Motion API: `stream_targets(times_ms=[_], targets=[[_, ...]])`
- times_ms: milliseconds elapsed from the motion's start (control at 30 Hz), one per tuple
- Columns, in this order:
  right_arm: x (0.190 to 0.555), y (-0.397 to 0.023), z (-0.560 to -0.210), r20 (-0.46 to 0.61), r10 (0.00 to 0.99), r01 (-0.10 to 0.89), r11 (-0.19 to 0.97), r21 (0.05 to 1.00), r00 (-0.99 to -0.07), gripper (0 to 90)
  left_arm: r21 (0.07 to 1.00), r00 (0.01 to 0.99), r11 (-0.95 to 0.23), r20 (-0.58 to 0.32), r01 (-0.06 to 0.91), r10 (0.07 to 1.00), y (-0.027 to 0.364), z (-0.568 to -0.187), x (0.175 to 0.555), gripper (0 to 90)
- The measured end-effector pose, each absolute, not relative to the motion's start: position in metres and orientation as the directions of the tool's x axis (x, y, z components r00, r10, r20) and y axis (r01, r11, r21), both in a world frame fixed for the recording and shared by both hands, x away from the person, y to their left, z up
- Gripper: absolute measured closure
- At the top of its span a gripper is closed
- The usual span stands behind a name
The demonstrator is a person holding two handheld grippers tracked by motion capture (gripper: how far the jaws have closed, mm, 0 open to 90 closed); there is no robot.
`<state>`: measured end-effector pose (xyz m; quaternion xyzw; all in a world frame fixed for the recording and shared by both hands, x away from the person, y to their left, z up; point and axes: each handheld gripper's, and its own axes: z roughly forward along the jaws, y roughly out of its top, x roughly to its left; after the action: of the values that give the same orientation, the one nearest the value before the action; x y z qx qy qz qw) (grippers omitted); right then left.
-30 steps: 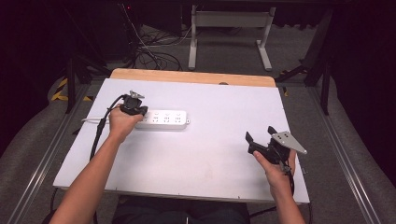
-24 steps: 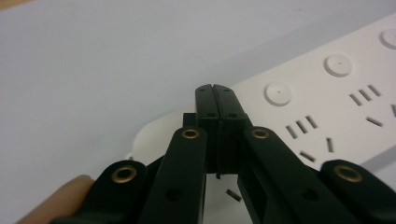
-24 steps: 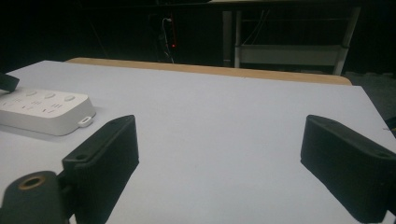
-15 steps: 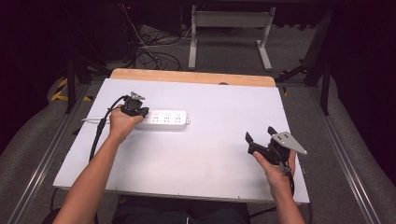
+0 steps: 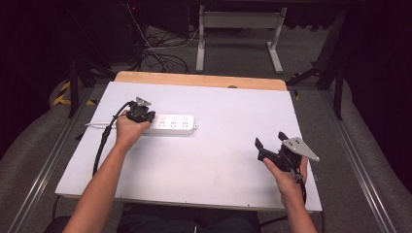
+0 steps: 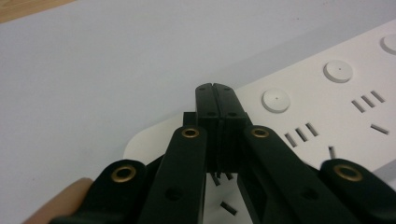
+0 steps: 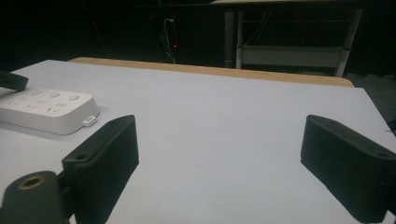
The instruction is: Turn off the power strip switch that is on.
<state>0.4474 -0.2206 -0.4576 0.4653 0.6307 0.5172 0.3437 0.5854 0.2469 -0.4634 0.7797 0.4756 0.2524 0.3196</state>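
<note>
Nearest to the person, the right gripper [image 5: 268,145] hovers over the bare front right part of the white table [image 5: 218,170]. Its fingers [image 7: 105,158] stand wide apart, with nothing between them.

Farther back on the left, the left gripper [image 5: 141,114] sits low on the left end of the white power strip [image 5: 175,124]. In the left gripper view its fingers [image 6: 207,100] are pressed flat together, so it holds nothing; their tips are over the strip's top face, just beside a round button [image 6: 275,100]. Whether they really touch the plastic I cannot tell.

Compared with one second ago, almost nothing has changed: both hands and the strip keep the same places. I think this is a pause, perhaps during pressing on the strip or steadying it.

The strip's cord [image 5: 99,124] runs off toward the left edge. Behind the table stands a metal frame [image 5: 238,29] on the dark floor.
</note>
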Motion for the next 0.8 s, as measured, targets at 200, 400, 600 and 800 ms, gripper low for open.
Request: stream_targets(times_ms=[200, 400, 600, 800], targets=[[0.4466, -0.2214, -0.4572, 0.048, 0.943, 0.229, 0.031, 0.973, -0.329, 11.6, 0.737, 0.415, -0.326, 0.068, 0.593, 0.907, 0.2499, -0.4634, 0.5843, 90.0], [0.4459, -0.2210, -0.4567, 0.047, 0.943, 0.226, 0.030, 0.974, -0.330, 11.6, 0.747, 0.406, -0.290, 0.029, 0.599, 0.913, 0.2526, -0.4649, 0.5840, 90.0], [0.4465, -0.2206, -0.4574, 0.048, 0.943, 0.230, 0.031, 0.973, -0.330, 11.6, 0.747, 0.402, -0.281, 0.020, 0.602, 0.915, 0.2523, -0.4647, 0.5844, 90.0], [0.4470, -0.2209, -0.4578, 0.047, 0.943, 0.233, 0.033, 0.972, -0.329, 11.6, 0.744, 0.398, -0.281, 0.022, 0.606, 0.917, 0.2510, -0.4643, 0.5843, 90.0]])
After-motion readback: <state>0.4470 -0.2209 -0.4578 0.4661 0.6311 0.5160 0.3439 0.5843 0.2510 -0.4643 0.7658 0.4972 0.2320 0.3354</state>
